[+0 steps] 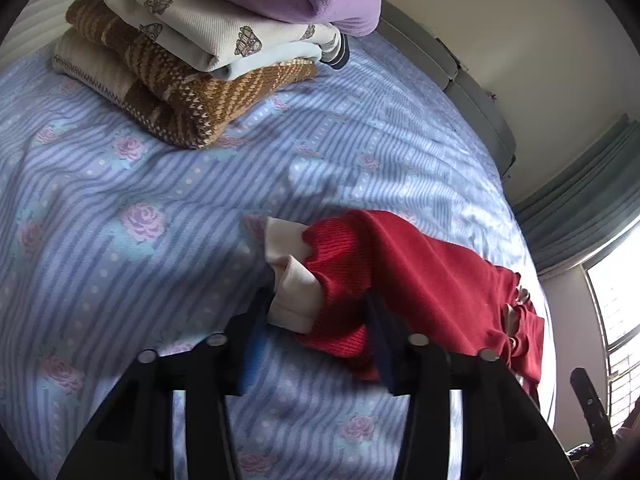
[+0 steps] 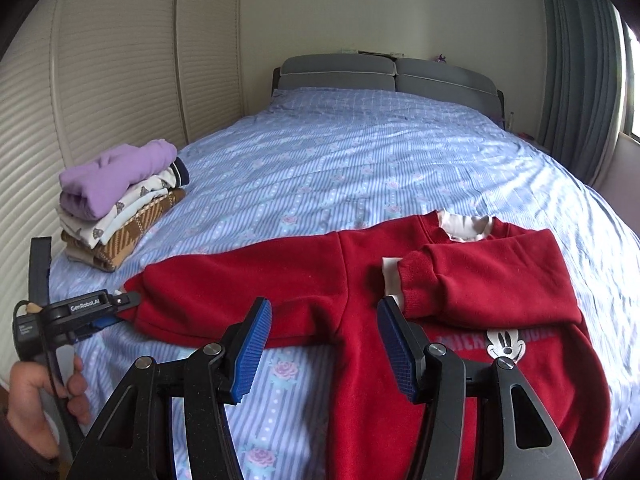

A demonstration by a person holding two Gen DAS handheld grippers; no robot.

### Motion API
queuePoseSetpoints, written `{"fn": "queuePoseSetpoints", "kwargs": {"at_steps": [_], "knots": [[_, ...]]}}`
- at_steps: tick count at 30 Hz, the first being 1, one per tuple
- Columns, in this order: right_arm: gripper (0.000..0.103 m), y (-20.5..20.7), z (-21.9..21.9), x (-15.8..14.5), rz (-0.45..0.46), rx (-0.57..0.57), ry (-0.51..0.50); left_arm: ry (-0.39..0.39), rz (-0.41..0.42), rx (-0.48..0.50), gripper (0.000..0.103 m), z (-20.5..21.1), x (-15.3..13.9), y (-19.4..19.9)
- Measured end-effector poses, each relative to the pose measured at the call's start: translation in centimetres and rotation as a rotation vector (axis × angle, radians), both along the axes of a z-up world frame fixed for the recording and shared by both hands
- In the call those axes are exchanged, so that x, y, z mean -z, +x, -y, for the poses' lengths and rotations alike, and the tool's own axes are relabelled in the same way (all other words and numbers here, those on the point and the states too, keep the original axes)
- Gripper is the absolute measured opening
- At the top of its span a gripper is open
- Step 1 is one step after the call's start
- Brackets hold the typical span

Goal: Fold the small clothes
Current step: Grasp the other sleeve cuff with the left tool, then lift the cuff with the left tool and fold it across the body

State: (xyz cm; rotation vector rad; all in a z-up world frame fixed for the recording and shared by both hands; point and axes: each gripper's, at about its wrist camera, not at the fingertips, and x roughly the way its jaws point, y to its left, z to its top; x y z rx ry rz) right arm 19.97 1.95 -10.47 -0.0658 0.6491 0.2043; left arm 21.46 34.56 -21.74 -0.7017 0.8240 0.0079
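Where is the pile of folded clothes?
In the right wrist view the pile of folded clothes sits at the left edge of the bed, beside the slatted closet doors, beyond the red sweatshirt. A purple top crowns it.

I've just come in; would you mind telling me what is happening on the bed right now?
A person is folding a red sweatshirt on the bed with two handheld grippers. The left gripper is clamped on the cuff of the outstretched sleeve. The other sleeve is already folded across the chest, and the right gripper hovers open above it. Folded clothes are stacked nearby.
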Motion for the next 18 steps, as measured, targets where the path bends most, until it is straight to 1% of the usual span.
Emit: {"fn": "queuePoseSetpoints", "kwargs": {"at_steps": [1, 3, 5, 8, 11, 15, 18], "knots": [[0.056, 0.0, 0.0, 0.0, -0.002, 0.001, -0.001, 0.006, 0.007, 0.007, 0.030, 0.2, -0.3, -0.1], [0.056, -0.1, 0.2, 0.0, -0.002, 0.005, 0.001, 0.064, 0.024, 0.008, 0.018, 0.9, -1.3, -0.3], [0.056, -0.1, 0.5, 0.0, -0.005, 0.012, 0.006, 0.081, 0.041, 0.011, 0.016, 1.3, -2.3, -0.6], [0.056, 0.0, 1.6, 0.0, -0.008, 0.025, 0.021, 0.116, 0.054, 0.004, 0.015, 2.2, -4.3, -0.9], [0.056, 0.0, 3.2, -0.3, -0.002, 0.048, 0.032, 0.168, 0.091, 0.010, 0.014, 3.9, -6.9, -1.2], [0.056, -0.2, 6.4, -1.0, 0.018, 0.090, 0.052, 0.255, 0.161, 0.043, 0.014, 7.6, -11.3, -1.2], [0.056, -0.1, 9.5, -1.6, 0.022, 0.131, 0.081, 0.317, 0.195, 0.083, 0.014, 11.2, -14.4, -0.6]]}}
